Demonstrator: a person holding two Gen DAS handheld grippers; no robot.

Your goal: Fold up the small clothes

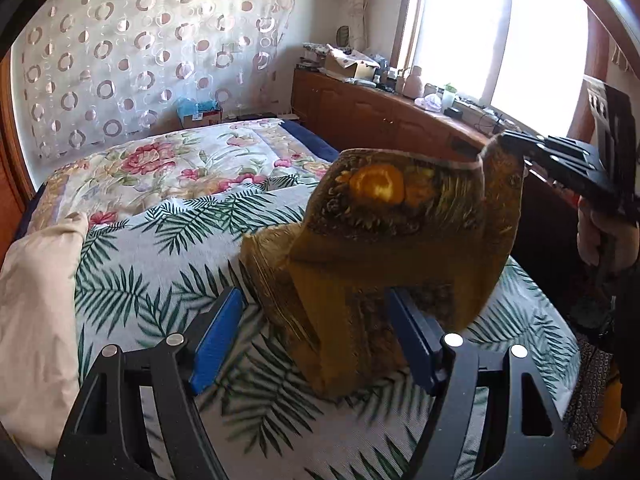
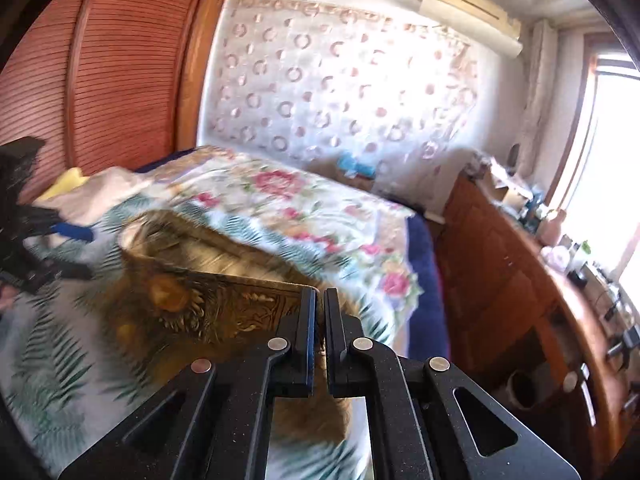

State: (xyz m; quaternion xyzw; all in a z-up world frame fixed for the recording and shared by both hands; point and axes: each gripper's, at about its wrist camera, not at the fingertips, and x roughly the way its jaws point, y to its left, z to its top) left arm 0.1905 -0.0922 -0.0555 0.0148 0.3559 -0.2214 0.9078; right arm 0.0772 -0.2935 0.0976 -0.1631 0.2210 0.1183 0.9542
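Hanging above the bed, the brown garment was pinched at its top edge by the closed right tongs — the left tongs stood wide, empty, just below it.

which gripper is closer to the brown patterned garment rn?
Right. The right gripper is shut on the brown patterned garment at its top edge, holding it above the bed. The left gripper is open below; contact unclear.

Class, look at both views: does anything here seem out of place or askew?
Only the brown patterned garment: it hangs crumpled and twisted above the leaf-print bedspread, pinched at one edge by the right gripper, while the left gripper is open.
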